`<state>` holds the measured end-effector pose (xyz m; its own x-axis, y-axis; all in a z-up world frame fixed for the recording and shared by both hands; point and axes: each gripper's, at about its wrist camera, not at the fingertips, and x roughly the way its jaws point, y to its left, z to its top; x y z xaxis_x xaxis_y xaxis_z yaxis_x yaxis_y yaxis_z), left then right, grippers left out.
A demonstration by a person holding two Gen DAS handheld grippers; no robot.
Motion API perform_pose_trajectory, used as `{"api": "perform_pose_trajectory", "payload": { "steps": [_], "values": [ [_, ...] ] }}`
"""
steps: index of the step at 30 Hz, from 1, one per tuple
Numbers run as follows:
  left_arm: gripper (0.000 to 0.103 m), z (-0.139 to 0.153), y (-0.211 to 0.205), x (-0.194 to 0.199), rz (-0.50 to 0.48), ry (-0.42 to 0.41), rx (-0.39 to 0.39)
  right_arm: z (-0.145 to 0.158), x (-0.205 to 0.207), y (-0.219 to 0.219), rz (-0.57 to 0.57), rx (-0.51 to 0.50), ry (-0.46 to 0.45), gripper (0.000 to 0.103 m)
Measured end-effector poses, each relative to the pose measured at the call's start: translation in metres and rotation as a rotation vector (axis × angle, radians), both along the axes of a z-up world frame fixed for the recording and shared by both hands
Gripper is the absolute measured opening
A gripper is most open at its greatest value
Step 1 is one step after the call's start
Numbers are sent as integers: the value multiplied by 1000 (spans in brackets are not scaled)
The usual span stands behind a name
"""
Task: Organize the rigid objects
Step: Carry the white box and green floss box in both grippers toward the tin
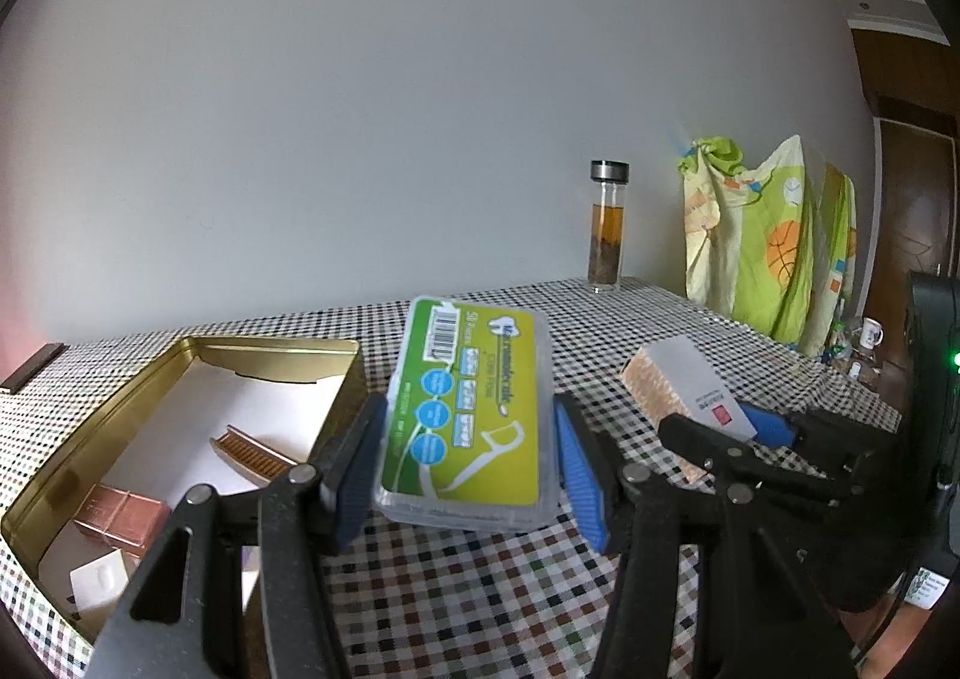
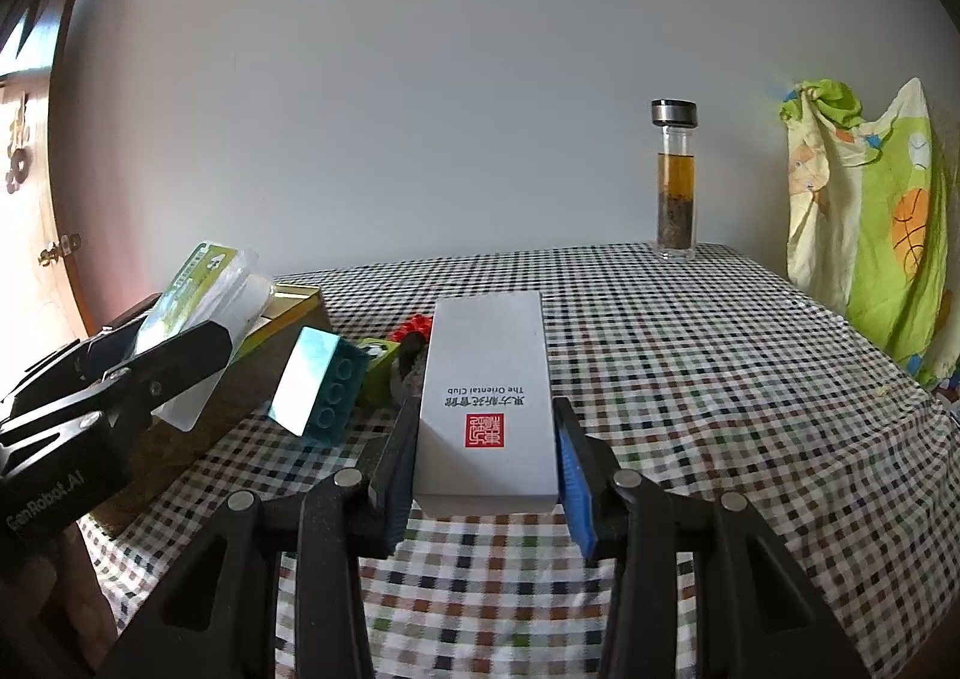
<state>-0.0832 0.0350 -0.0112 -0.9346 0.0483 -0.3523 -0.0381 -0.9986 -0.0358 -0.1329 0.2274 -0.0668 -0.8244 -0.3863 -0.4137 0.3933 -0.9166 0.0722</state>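
My left gripper (image 1: 471, 475) is shut on a clear plastic floss-pick box (image 1: 468, 409) with a green label, held off the checked tablecloth (image 1: 480, 589) beside the open gold tin (image 1: 150, 379). The right wrist view shows that box (image 2: 198, 283) tilted up over the tin's edge (image 2: 297, 298). My right gripper (image 2: 486, 475) is shut on a white carton (image 2: 486, 397) with a red seal and black print. From the left wrist view that carton (image 1: 678, 379) shows a gold patterned side and sits in the right gripper (image 1: 729, 427).
The tin holds a copper-coloured box (image 1: 123, 517), a gold comb-like piece (image 1: 252, 451) and white card. A teal brick (image 2: 321, 385), a green brick (image 2: 378, 367) and a red piece (image 2: 414, 326) lie beside it. A glass tea bottle (image 2: 675, 181) stands at the back; a green cloth (image 2: 864, 211) hangs right.
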Motion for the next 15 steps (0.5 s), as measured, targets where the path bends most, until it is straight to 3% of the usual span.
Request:
{"api": "perform_pose_trajectory", "payload": {
  "steps": [15],
  "values": [
    [54, -1, -25, 14, 32, 7, 33, 2, 15, -26, 60, 3, 1, 44]
  ]
}}
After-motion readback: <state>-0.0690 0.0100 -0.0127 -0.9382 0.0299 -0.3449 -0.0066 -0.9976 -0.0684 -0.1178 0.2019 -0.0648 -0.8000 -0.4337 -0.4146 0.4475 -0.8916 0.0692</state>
